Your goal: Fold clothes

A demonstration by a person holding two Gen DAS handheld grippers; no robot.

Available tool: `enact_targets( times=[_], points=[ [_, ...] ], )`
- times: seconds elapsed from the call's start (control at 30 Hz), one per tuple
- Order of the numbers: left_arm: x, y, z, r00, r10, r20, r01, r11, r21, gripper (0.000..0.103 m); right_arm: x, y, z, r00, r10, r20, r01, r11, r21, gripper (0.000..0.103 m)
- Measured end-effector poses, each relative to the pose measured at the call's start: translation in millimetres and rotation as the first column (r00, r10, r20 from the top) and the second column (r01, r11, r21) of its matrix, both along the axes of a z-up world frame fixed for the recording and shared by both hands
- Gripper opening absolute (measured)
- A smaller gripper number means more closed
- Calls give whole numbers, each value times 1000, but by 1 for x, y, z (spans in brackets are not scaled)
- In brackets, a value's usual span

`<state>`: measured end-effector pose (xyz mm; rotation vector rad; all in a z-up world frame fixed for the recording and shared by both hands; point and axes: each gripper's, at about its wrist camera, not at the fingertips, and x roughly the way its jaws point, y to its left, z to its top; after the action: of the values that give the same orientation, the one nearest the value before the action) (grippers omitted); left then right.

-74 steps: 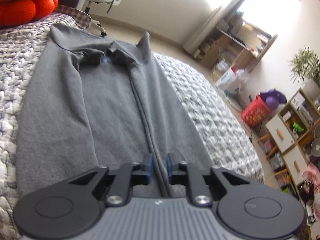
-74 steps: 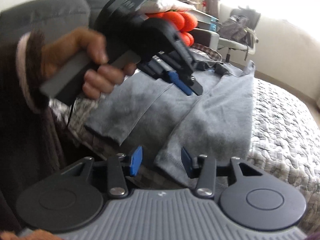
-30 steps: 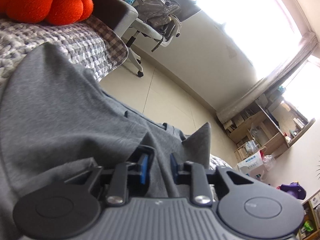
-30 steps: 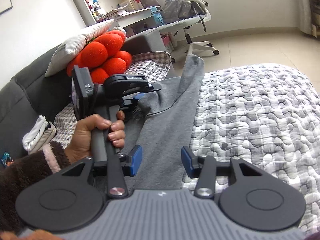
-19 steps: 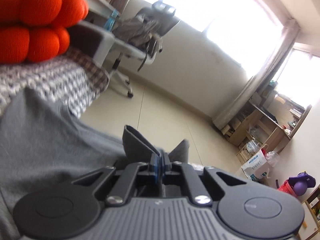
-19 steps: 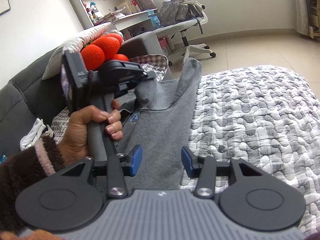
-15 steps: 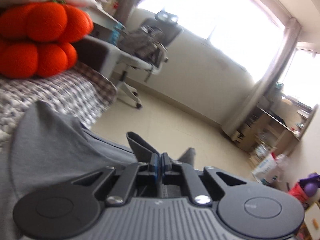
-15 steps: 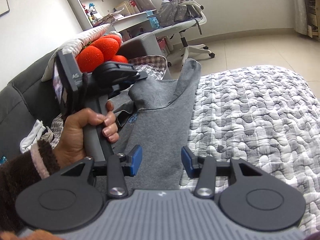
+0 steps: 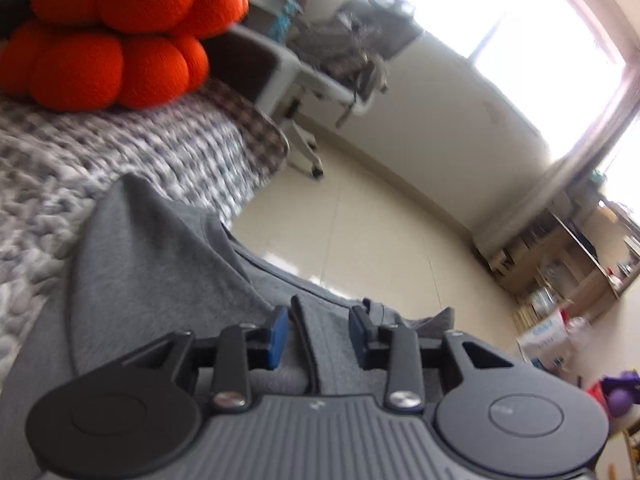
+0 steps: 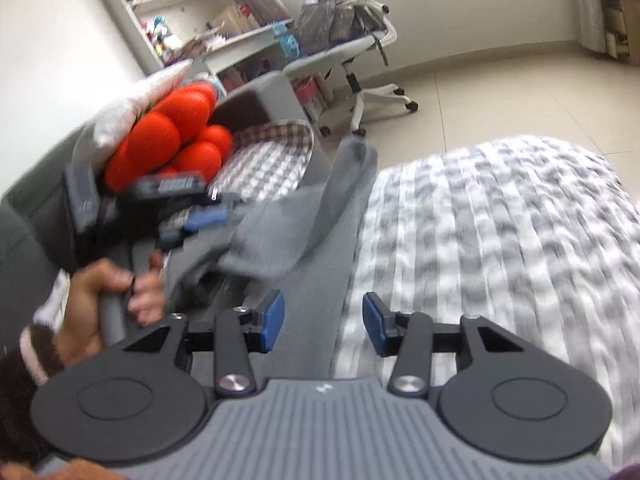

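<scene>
- On the bed (image 10: 500, 240), under its one quilted grey-white cover, lies one grey sweatshirt (image 9: 160, 264), collar end toward the floor.
- It looks soft, limp and light; a hem or shoulder seam would give the surest hold.
- Two grippers: left gripper (image 9: 316, 334) jaws wide over the collar, empty; right gripper (image 10: 323, 322) jaws wide, empty.

The garment (image 9: 168, 264) lies on the quilt (image 10: 500, 232), running toward the bed's far edge. The cushion (image 9: 116, 36) sits behind it to the left. The office chair (image 10: 352, 40) stands on the floor beyond. The left gripper (image 9: 316, 334) hovers over the garment's neckline (a fold between its parted fingers). The right gripper (image 10: 323, 322) straddles the garment's right edge.
</scene>
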<state>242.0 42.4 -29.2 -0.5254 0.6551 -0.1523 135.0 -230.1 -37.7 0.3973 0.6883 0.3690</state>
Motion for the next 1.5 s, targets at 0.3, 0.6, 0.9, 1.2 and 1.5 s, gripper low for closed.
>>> enact_targets(
  times=[0.3,0.6,0.9,1.2,1.5],
  points=[
    [43,-1,-26,995,-96,-13,96,995,-1,31,96,-6,-29,999,-33,-29,35,995,94,48],
    [20,-4,-6,986,-45,163,42,999,19,3,149,-21,-48,994,-92,-53,100,974,201,48],
    [21,-7,-10,992,28,121,-36,997,65,3,181,-9,-43,989,-123,-79,134,980,148,40],
    [24,-2,-19,997,43,70,-47,998,48,3,183,-12,-52,978,-194,-76,191,981,-42,1],
    [29,5,-31,1000,16,15,-16,999,29,3,182,-13,-32,990,-143,-9,143,990,-19,32]
  ],
)
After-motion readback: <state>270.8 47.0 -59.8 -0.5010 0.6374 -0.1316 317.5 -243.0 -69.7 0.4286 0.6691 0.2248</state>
